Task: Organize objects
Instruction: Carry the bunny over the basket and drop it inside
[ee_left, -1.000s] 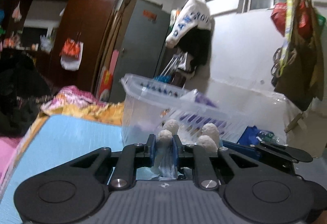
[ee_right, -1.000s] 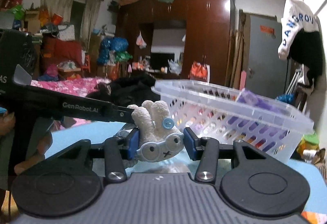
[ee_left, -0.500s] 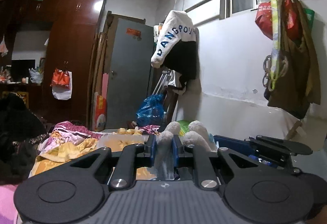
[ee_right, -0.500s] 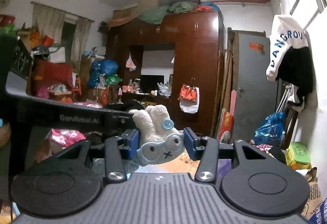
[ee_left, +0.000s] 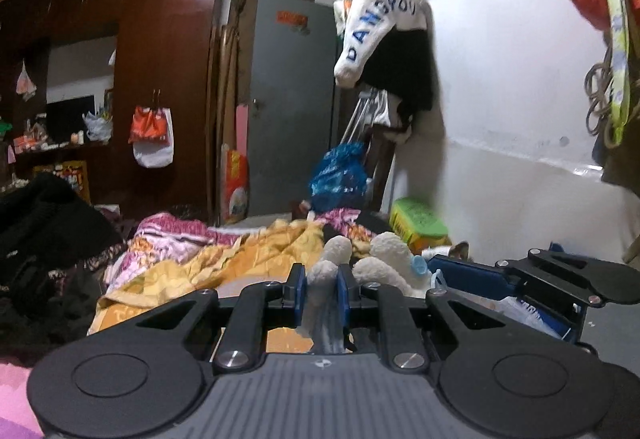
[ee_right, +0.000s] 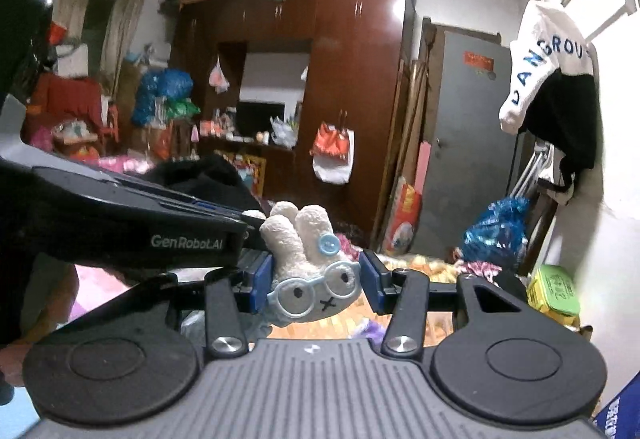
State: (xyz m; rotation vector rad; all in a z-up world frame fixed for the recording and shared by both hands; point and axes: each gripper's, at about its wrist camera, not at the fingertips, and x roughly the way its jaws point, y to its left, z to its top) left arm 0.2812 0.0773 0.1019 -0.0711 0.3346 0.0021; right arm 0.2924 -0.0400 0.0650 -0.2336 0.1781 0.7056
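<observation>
A white plush rabbit with blue glasses and a blue button (ee_right: pixel 312 271) is held by both grippers in the air. My right gripper (ee_right: pixel 316 283) is shut on its head. My left gripper (ee_left: pixel 322 291) is shut on one limb of the rabbit (ee_left: pixel 322 279), with the rest of the toy (ee_left: pixel 384 263) showing just beyond the fingers. The left gripper's body (ee_right: pixel 132 235) crosses the right wrist view from the left. The white basket is out of both views.
Rumpled yellow and pink bedding (ee_left: pixel 192 263) and a black garment (ee_left: pixel 48 223) lie below. A brown wardrobe (ee_right: pixel 352 99), grey door (ee_left: pixel 292 107), blue bag (ee_left: pixel 340 175) and green box (ee_left: pixel 416 223) stand behind. A white wall (ee_left: pixel 512 119) is on the right.
Both grippers have lifted the rabbit up and away; the white basket and blue table surface seen a second ago have dropped out of view. The grips are unchanged.
</observation>
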